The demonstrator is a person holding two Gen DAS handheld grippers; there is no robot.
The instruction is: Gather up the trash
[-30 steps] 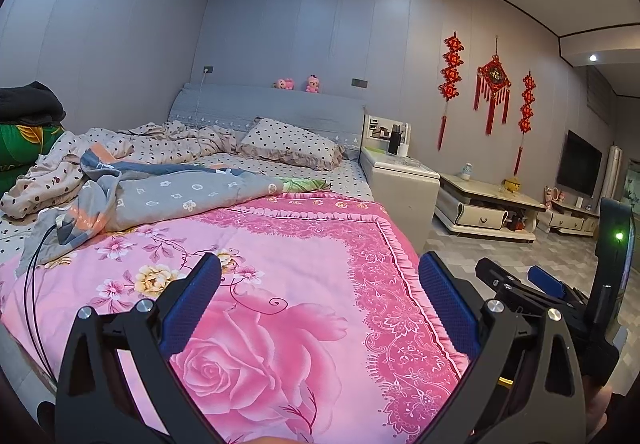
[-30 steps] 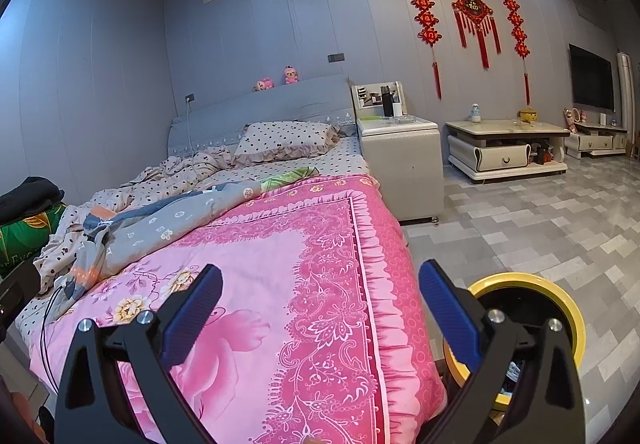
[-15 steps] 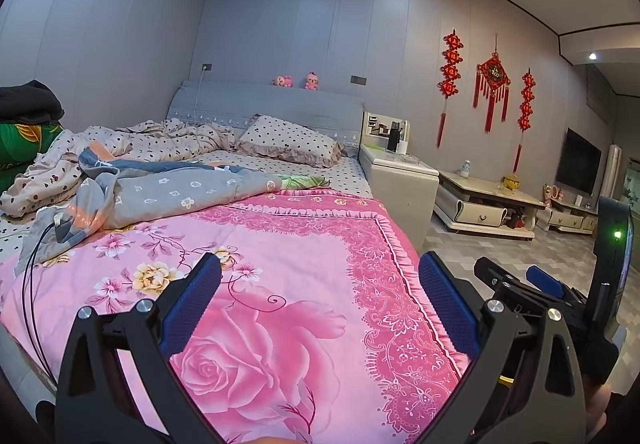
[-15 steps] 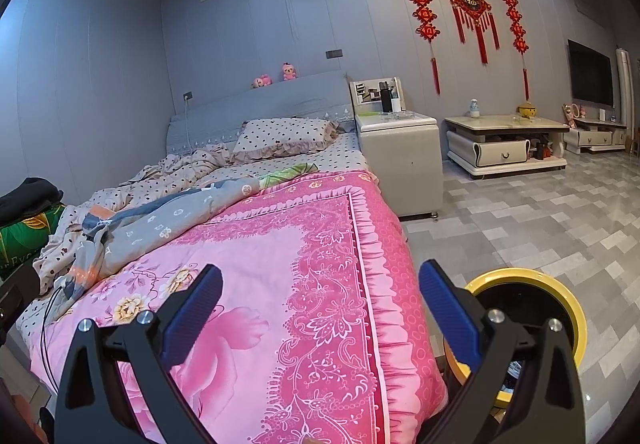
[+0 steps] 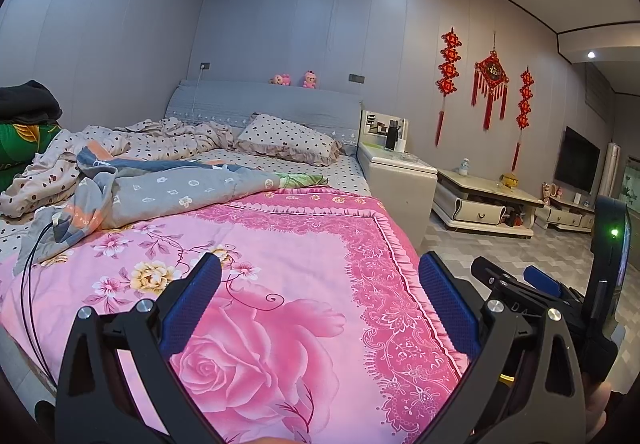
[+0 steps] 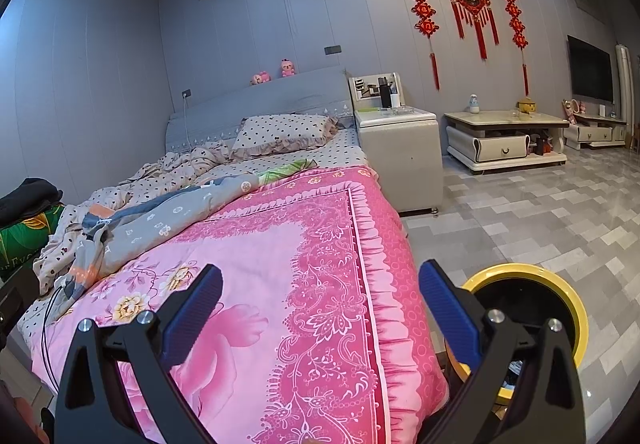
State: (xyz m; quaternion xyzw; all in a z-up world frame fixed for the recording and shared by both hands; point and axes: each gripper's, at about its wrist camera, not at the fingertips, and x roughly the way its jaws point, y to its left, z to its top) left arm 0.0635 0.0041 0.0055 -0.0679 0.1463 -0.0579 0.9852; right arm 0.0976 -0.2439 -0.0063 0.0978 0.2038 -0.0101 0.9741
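Note:
My left gripper is open and empty, held above the foot of a bed with a pink rose quilt. My right gripper is open and empty above the same quilt near the bed's right edge. A yellow-rimmed round bin stands on the floor beside the bed, just behind my right finger. The right gripper also shows in the left wrist view at the right edge. I see no loose trash on the quilt.
A grey patterned blanket and a dotted duvet lie crumpled at the bed's left. A dotted pillow is at the head. A white nightstand and low TV cabinet stand to the right. Grey tiled floor lies right of the bed.
Both views have drifted slightly closer to the bed and a little upward. Both grippers stay open and empty.

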